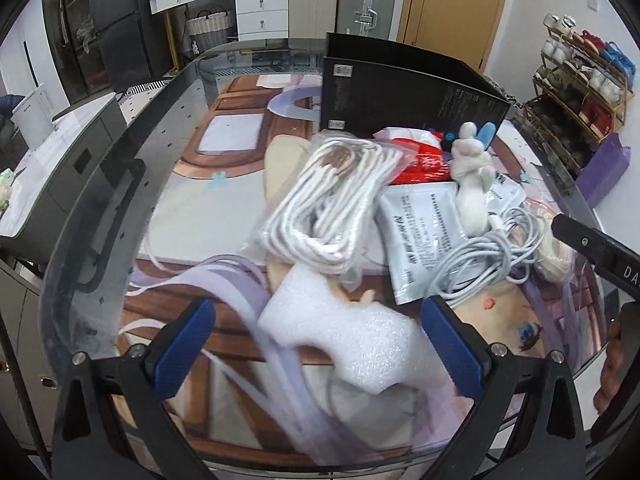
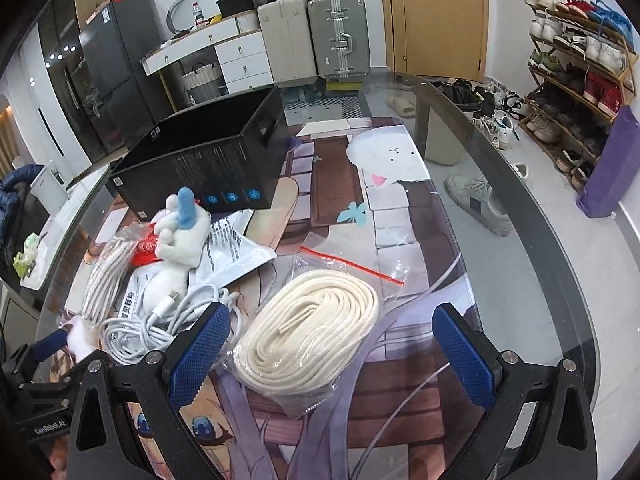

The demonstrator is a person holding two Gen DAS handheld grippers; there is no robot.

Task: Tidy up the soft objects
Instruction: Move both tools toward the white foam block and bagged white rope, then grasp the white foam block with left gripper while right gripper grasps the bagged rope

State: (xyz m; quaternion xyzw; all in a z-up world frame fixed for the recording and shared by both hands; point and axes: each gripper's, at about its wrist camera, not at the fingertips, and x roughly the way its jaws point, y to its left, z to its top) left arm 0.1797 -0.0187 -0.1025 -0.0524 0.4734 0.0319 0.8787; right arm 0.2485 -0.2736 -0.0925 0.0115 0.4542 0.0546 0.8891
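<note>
- Foam block (image 1: pixel 352 340) lying near, between spread fingers of left gripper (image 1: pixel 320 344), untouched.
- Bagged cream rope (image 2: pixel 312 328) lying between gaping right gripper (image 2: pixel 332 352) fingers.
- Sitting farther back: plush toy (image 2: pixel 180 236), black box (image 2: pixel 208 160).

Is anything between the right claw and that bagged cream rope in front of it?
Nothing visible blocks it. The right claw is open, and the bagged cream rope lies on the table directly between its fingers. The white cable bundle sits just left of the left finger, apart from the rope.
</note>
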